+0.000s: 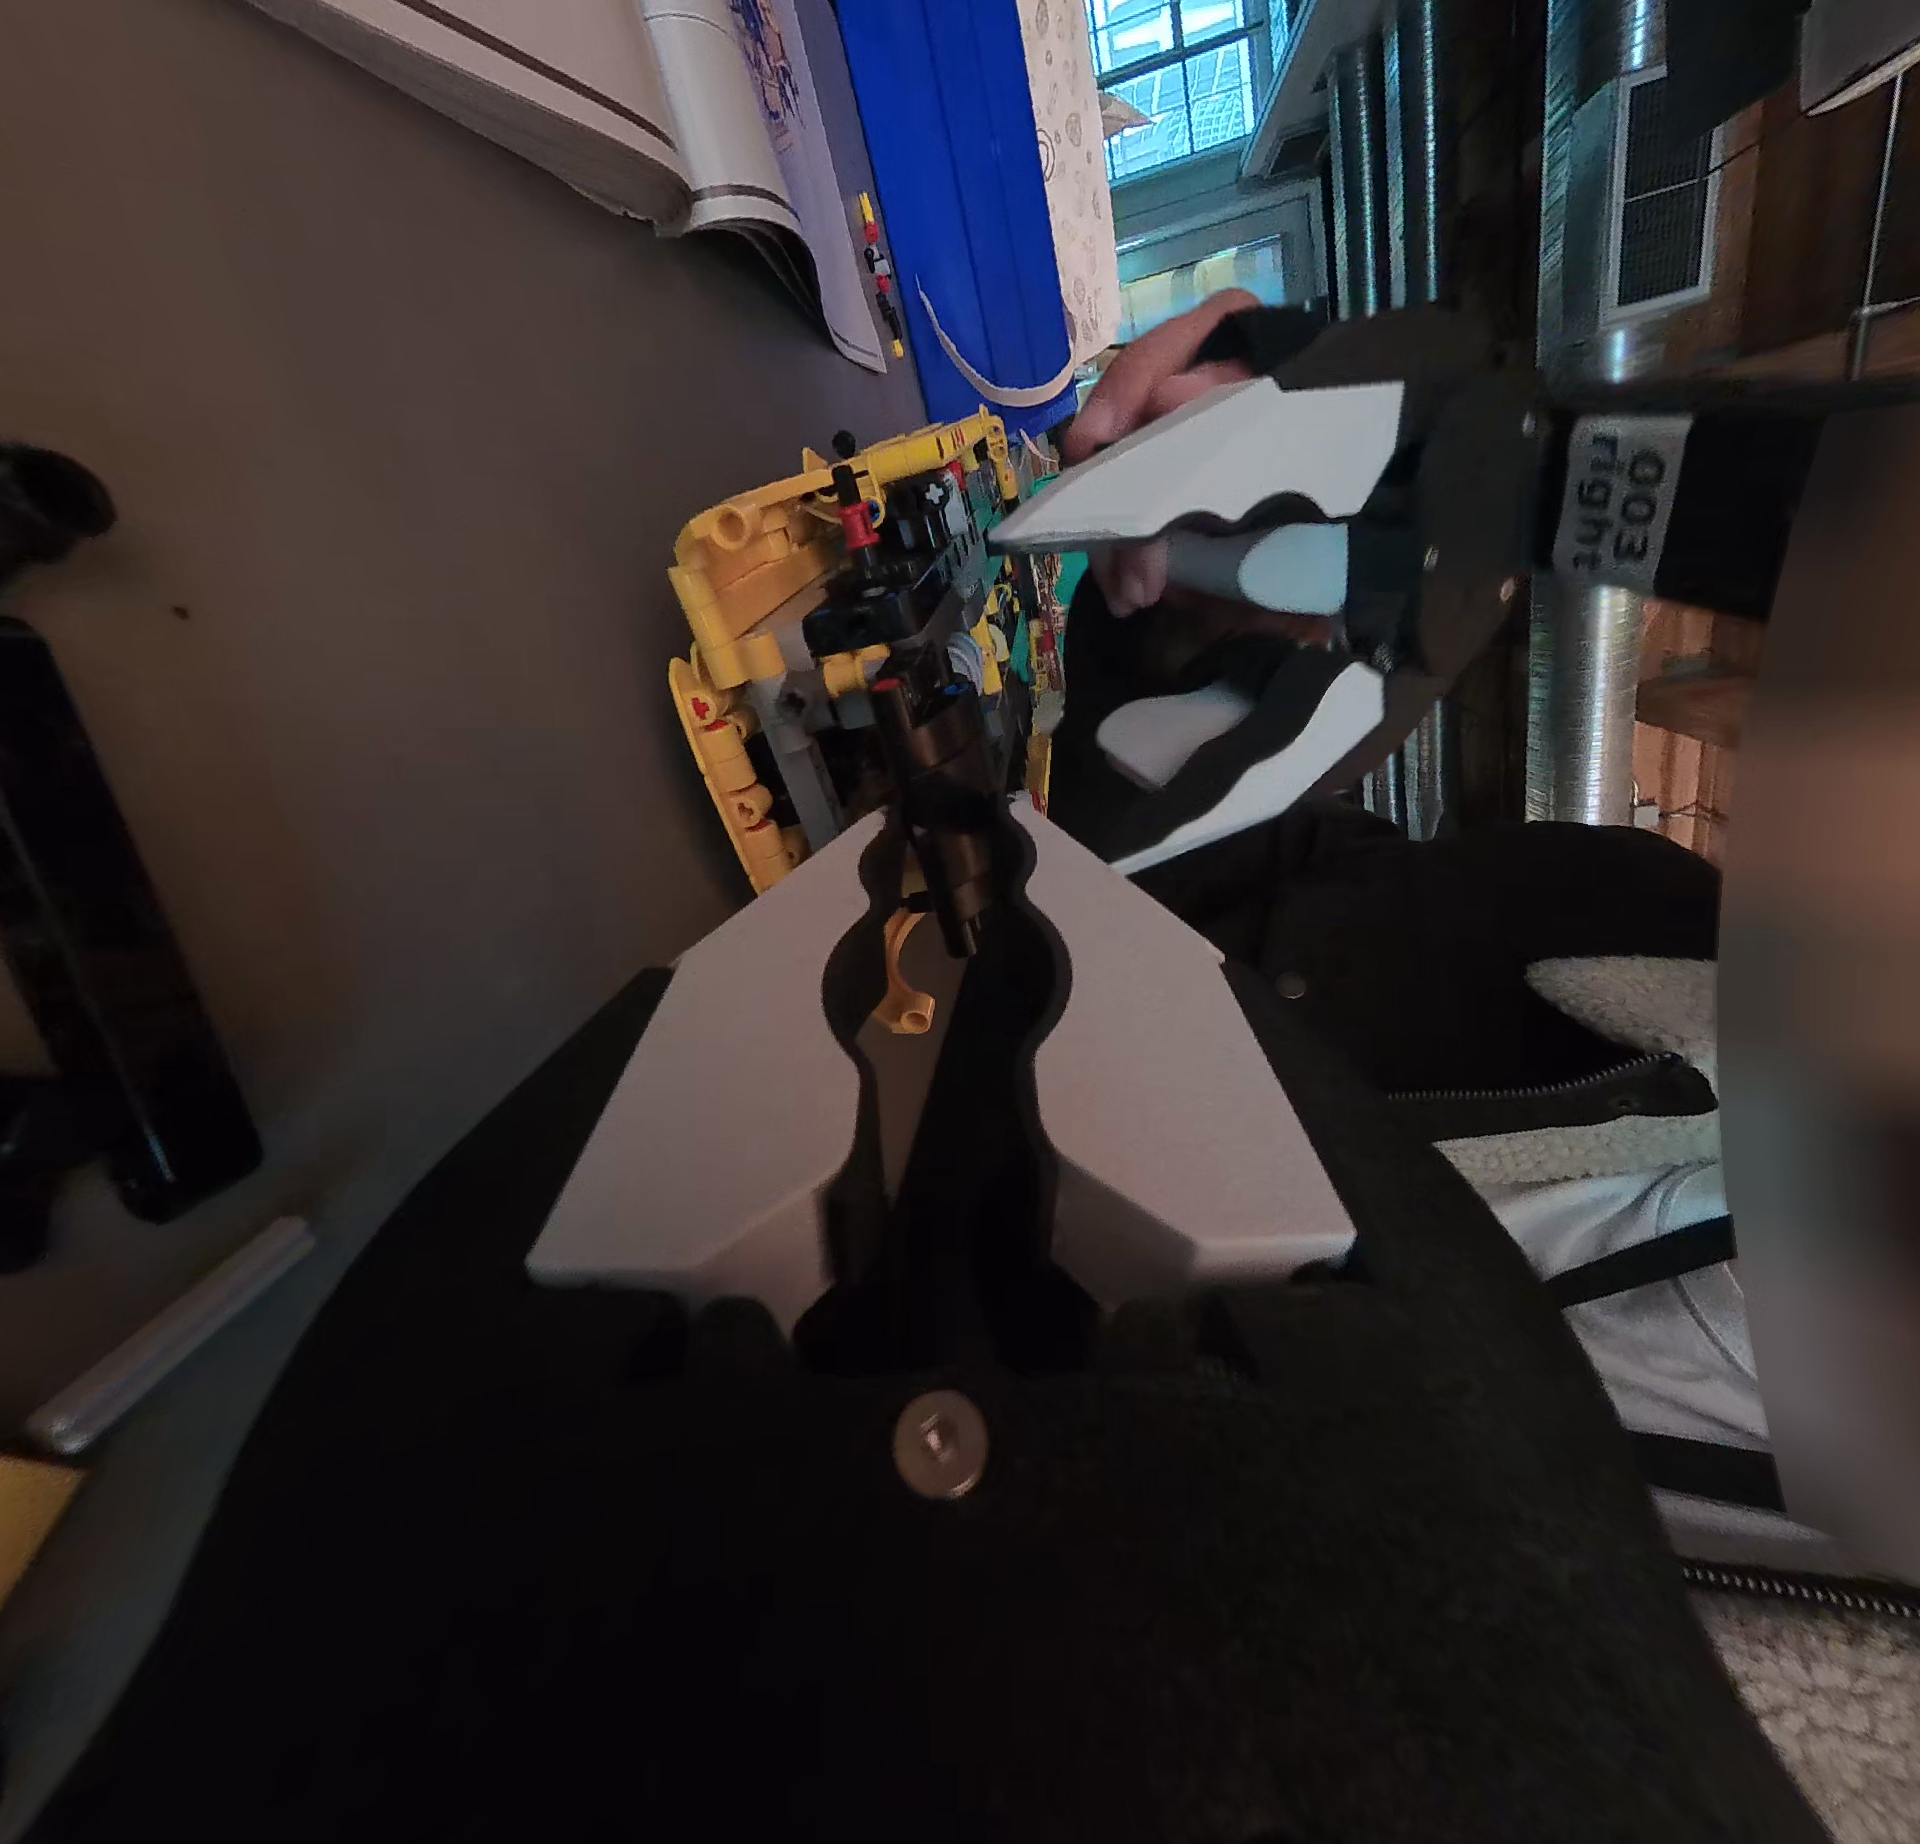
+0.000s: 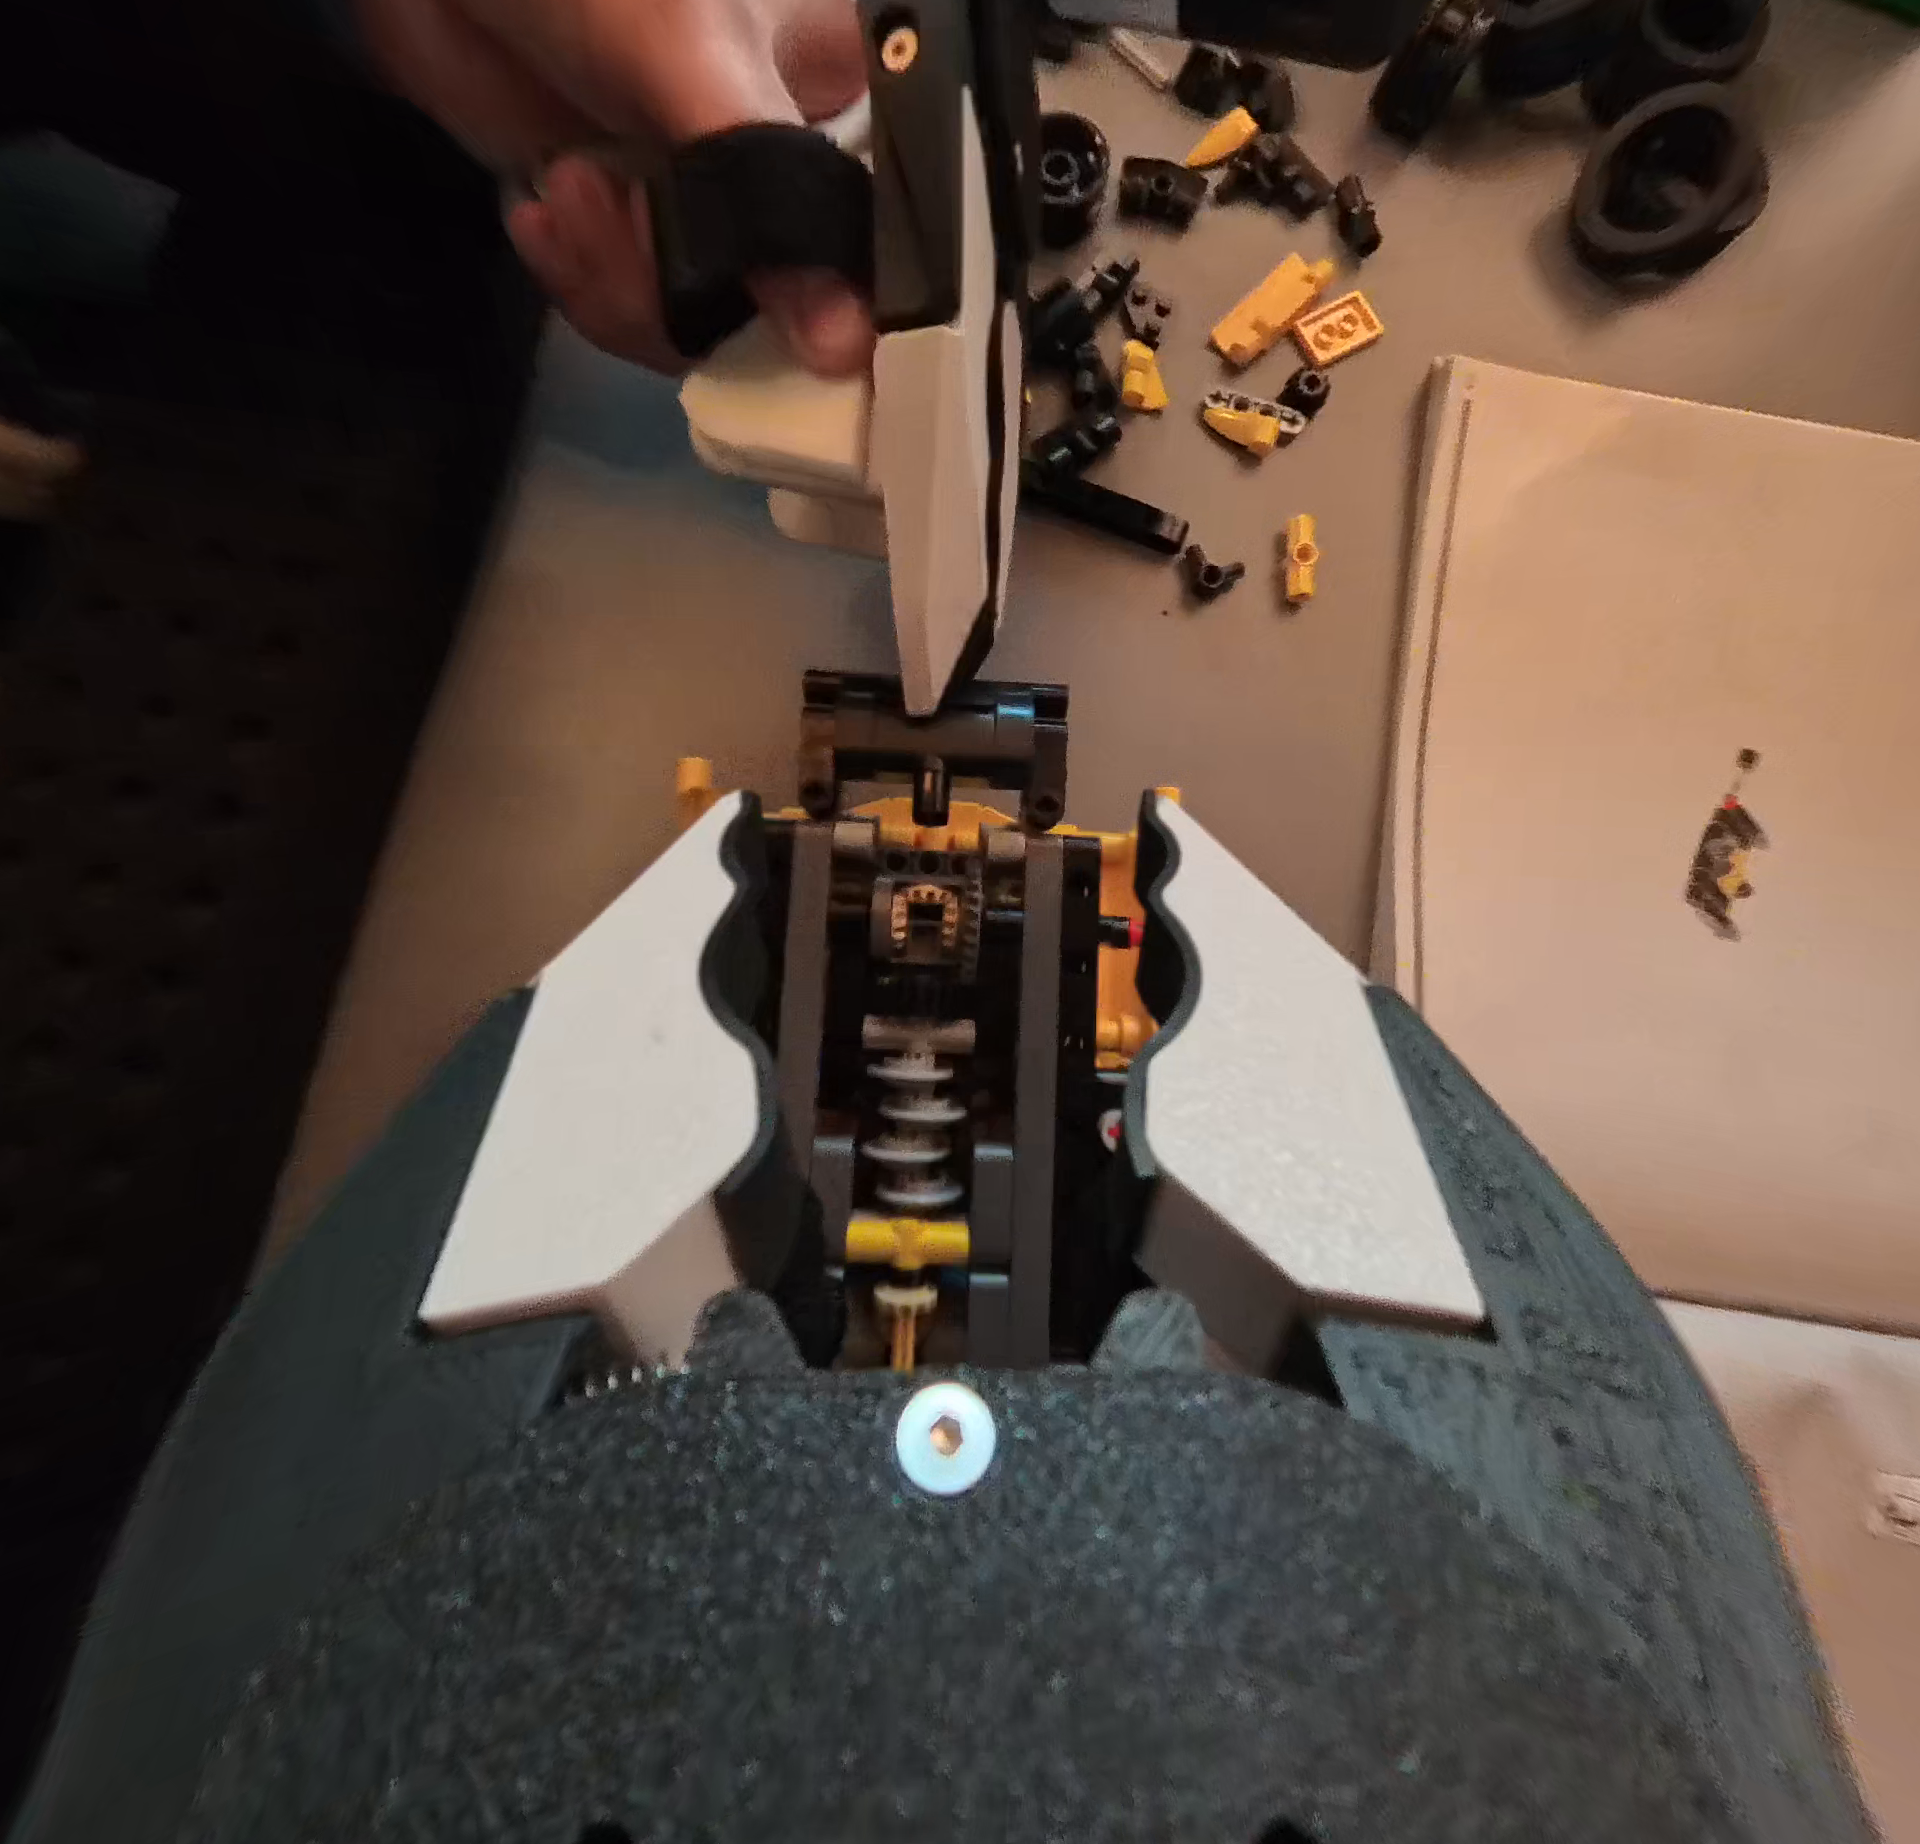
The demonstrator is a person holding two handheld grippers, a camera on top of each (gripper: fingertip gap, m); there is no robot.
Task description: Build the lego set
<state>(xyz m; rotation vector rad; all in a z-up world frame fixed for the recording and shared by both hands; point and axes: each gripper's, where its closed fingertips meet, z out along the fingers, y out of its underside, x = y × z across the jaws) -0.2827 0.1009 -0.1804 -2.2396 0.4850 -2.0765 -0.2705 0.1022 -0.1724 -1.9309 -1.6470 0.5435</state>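
Observation:
The yellow and black lego model (image 2: 925, 1015) is part built, with gears and a grey spring along its middle. My right gripper (image 2: 940, 807) is shut on its two sides and holds it above the table. My left gripper (image 1: 945, 828) is shut on a black piece (image 1: 940, 745) at the model's (image 1: 769, 631) end. In the right wrist view the left gripper (image 2: 940, 698) comes down from above onto the black end frame (image 2: 935, 740). In the left wrist view the right gripper (image 1: 1060, 703) straddles the model from the right. A small tan part (image 1: 902, 973) shows behind my left fingers.
Loose yellow and black pieces (image 2: 1247, 340) lie on the grey table (image 2: 623, 651), with black tyres (image 2: 1662, 153) beyond. An open instruction booklet (image 2: 1662, 807) lies at the right. A blue bag (image 1: 935, 184) stands behind. A person's hand (image 2: 644, 80) holds the left gripper.

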